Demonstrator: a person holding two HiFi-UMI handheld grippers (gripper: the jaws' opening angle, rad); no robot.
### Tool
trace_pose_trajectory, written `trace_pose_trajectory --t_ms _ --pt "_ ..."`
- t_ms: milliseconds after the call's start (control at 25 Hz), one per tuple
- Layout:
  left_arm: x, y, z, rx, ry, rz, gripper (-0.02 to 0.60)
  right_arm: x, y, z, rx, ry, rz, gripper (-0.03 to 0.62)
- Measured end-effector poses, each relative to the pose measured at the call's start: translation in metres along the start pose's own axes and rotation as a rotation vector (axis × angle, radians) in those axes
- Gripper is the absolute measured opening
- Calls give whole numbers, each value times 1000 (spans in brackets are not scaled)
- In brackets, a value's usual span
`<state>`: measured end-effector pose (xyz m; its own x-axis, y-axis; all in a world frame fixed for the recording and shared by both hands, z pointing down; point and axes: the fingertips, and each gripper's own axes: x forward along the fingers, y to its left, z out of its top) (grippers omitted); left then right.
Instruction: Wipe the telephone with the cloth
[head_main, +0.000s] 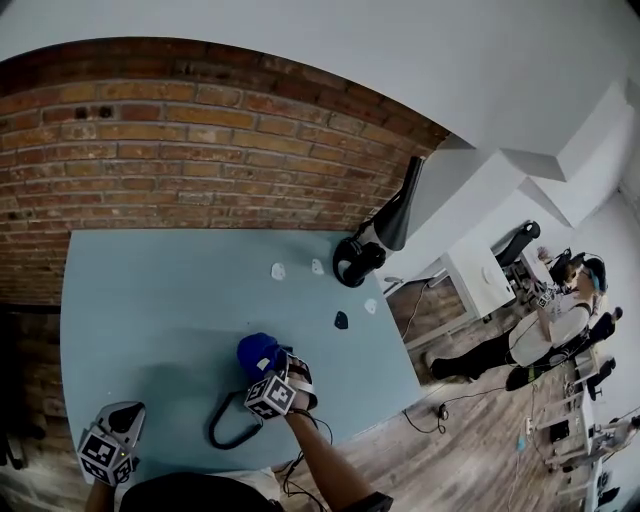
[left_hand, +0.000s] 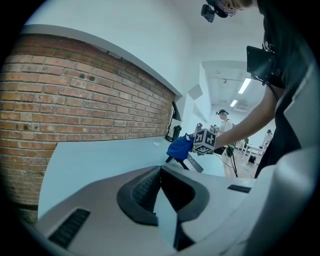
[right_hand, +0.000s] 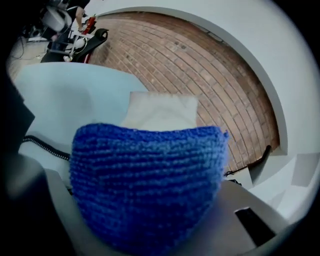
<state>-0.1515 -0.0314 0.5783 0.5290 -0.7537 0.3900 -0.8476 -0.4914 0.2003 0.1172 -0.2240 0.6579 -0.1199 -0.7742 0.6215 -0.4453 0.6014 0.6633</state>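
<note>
My right gripper (head_main: 272, 368) is shut on a blue knitted cloth (head_main: 258, 352) and holds it down over the telephone near the table's front. The cloth (right_hand: 145, 190) fills most of the right gripper view. Beyond it a pale part of the telephone (right_hand: 160, 112) shows. The phone's black cord (head_main: 228, 432) loops toward the front edge. In the left gripper view the cloth (left_hand: 179, 147) rests on the telephone (left_hand: 196, 164). My left gripper (head_main: 128, 415) hovers at the front left corner, well away from the phone. It stands open with nothing between its fingers.
A black lamp (head_main: 375, 245) stands at the far right of the light blue table (head_main: 160, 300), with small white scraps (head_main: 278, 270) and a dark one (head_main: 341, 320) near it. A brick wall runs behind. A person (head_main: 555, 325) stands across the room.
</note>
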Motion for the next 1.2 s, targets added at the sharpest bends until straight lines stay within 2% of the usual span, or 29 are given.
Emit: trace_pose_trajectory --t_ms 160,400,560,1200 --pt "5 3 -2 1 9 -8 21 8 7 -1 15 23 1 52" --pt "19 -9 -3 0 36 -56 21 4 15 1 -20 -35 6 48" --pt "24 -19 -3 11 31 -86 21 -2 22 -6 -15 -34 -11 48" --pt "22 -33 -12 20 31 -109 21 -15 55 -24 34 -13 36 48"
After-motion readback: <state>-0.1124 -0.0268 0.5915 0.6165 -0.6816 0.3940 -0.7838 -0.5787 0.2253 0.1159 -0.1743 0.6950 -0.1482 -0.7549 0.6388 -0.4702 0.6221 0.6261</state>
